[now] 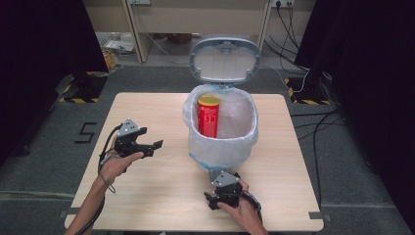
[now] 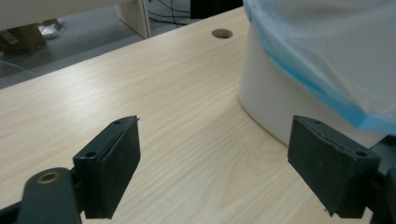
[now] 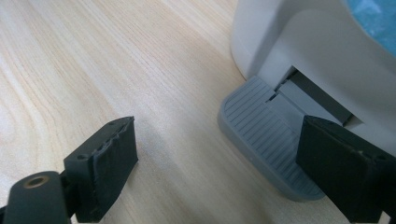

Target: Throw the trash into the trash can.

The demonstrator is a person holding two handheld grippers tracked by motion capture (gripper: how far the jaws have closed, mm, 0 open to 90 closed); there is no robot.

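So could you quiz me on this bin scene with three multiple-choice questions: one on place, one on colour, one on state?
1. Where is the can?
A. inside the bin
B. on the table
C. on the floor

2. What colour is the can's body?
A. green
B. red
C. black

3. How is the bin's lid?
A. shut
B. lying on the table
C. standing open

Answers:
1. A, the can stands upright inside the bag-lined bin.
2. B, its body is red under a yellow cap.
3. C, the lid stands raised behind the bin's opening.
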